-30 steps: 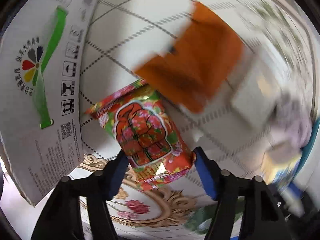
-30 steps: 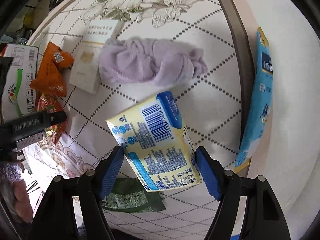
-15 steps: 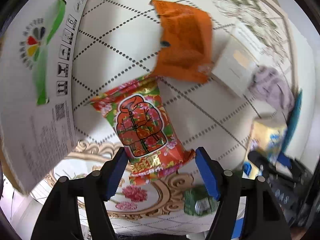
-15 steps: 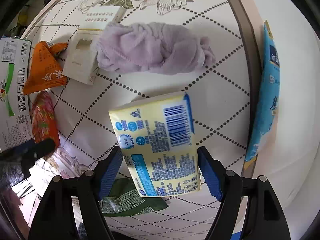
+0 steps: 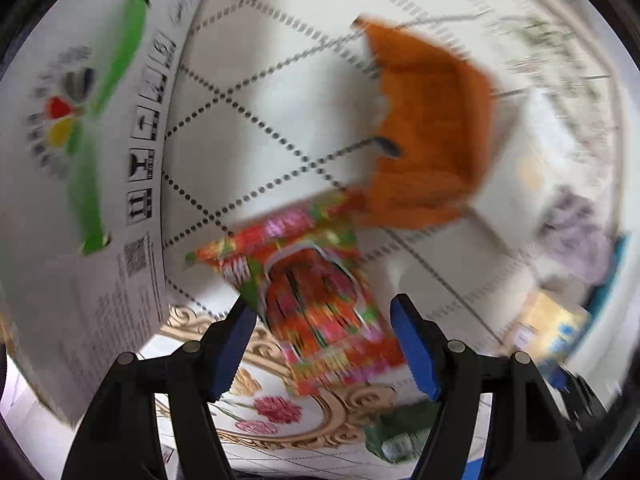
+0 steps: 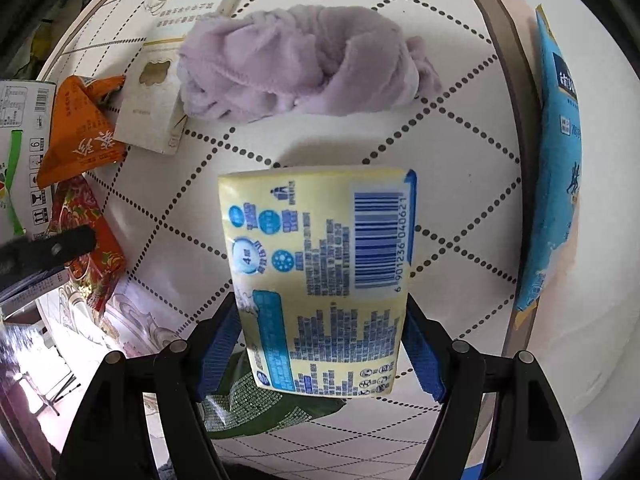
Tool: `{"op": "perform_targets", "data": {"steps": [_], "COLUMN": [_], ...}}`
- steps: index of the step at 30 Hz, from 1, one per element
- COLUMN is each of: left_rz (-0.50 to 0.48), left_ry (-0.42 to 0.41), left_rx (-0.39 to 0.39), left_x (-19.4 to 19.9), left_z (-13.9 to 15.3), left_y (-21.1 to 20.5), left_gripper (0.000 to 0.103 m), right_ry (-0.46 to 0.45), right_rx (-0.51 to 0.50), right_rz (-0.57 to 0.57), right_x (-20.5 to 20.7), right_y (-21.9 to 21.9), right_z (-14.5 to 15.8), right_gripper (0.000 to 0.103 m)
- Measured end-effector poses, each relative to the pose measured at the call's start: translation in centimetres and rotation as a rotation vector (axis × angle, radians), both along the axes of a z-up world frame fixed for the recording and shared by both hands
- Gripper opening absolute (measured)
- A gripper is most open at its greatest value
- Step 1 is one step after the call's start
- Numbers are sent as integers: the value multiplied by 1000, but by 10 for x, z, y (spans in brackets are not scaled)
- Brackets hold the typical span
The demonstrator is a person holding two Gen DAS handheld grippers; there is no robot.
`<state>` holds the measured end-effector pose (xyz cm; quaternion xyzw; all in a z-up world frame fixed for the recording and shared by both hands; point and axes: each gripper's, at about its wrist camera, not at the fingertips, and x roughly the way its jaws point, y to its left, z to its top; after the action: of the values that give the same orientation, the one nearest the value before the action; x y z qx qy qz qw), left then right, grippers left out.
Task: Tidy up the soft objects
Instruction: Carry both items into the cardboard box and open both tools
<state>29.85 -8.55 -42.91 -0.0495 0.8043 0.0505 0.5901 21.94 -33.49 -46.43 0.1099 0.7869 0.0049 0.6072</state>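
Observation:
My right gripper (image 6: pixel 322 344) is shut on a yellow tissue pack (image 6: pixel 320 272) with a blue barcode and holds it above the table. My left gripper (image 5: pixel 324 344) stands open around a red floral packet (image 5: pixel 316 300) that lies on the quilted tablecloth; the view is blurred. The left gripper and the red packet (image 6: pixel 86 240) also show at the left of the right wrist view. A lilac fleece cloth (image 6: pixel 296 64) lies beyond the tissue pack. An orange packet (image 5: pixel 432 128) lies past the red one.
A white cardboard box (image 5: pixel 80 160) with a green stripe stands at the left. A white card box (image 6: pixel 152 96) lies beside the cloth. A blue packet (image 6: pixel 556 160) lies at the table's right rim. A green packet (image 6: pixel 256 404) lies under the right gripper.
The tissue pack has turned upright between the right fingers and sits closer to the camera. The left gripper has shifted over the red packet, its view now blurred.

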Motion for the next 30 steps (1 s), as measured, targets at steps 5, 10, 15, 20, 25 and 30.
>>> {"op": "perform_targets", "data": {"steps": [5,10,15,20,25,30], "left_rz": [-4,-83,-152,-214,-199,-149], "left_ry": [-30,-56,-87,-156,-281,-399], "left_rx": [-1,16,-2,-55,-140,-178], "left_x": [1,-29,-55,-85,-98,-67], "left_z": [-10,-20,-17,18,58,177], "left_y": [7,-1,-22,-16,-2,1], "left_gripper": [50,45,44,44,44,44], "right_ry": [-11,-39,-64,-141,-245,-325], "right_rx": [-5,-30,-7,31,96,209], "right_rz": [-40,-35,-57,-62,-29,28], "right_x": [-13,-19,-22,-16,-25,-16], "right_y": [1,-15,-22,-31,-13,37], "right_z": [-4,-1,15,54,122,190], "right_gripper": [75,67,66,66,66,66]}}
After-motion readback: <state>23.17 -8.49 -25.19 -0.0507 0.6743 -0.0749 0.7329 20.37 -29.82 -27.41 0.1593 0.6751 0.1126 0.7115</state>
